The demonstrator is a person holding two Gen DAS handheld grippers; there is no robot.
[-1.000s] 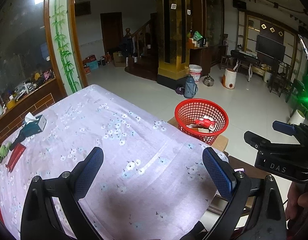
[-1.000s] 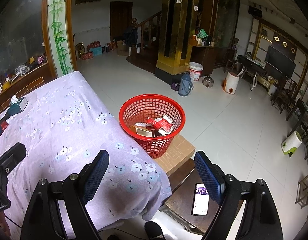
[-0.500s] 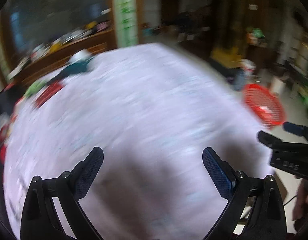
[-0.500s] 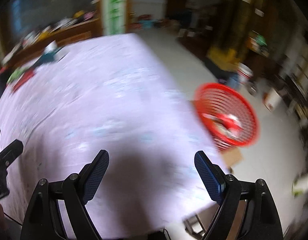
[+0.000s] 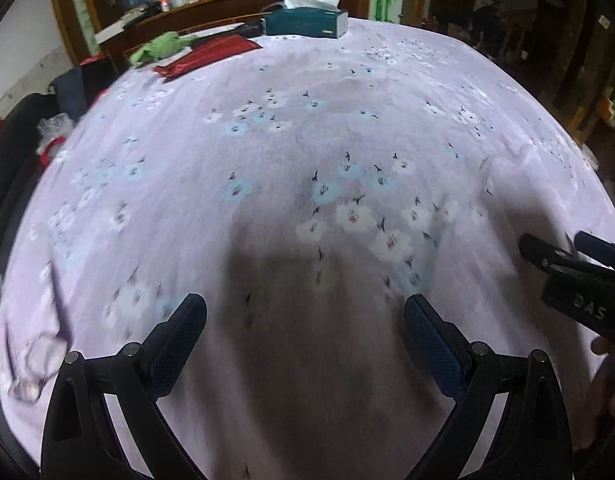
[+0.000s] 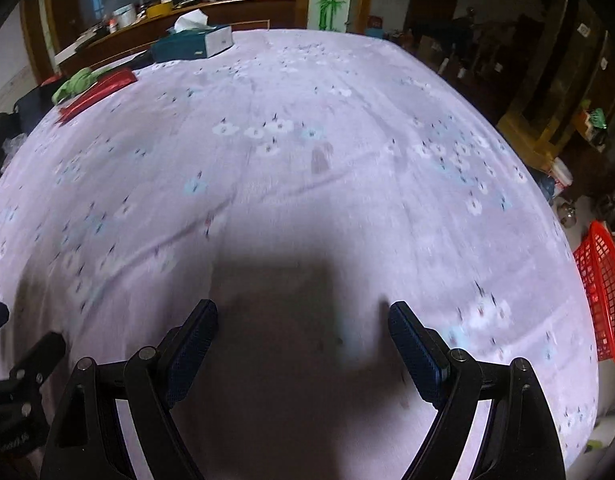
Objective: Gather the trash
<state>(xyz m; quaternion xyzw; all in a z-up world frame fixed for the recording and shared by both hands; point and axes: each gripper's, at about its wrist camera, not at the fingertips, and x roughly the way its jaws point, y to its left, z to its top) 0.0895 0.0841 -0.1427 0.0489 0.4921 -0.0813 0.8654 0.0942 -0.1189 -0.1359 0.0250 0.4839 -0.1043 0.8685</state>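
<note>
Both grippers hang over the desk (image 6: 307, 92) with its flowered purple cloth, and both are released and empty: the left gripper (image 5: 305, 312) and the right gripper (image 6: 303, 320) each show their fingers spread wide with only cloth between them. The step in hand looks like a search for the next piece of trash.

Candidates lie at the far left edge, well apart from both pairs of fingers: a red packet (image 5: 205, 54) with a crumpled green thing (image 5: 159, 46) touching it. Beside them stands a tissue box (image 6: 193, 42), probably not trash. A clear, blurred scrap (image 5: 35, 364) lies near the left gripper's left finger; what it is I cannot tell.

The red basket (image 6: 603, 296) sits off the desk's right edge. Next, one gripper likely needs to reach forward and left to the packet.
</note>
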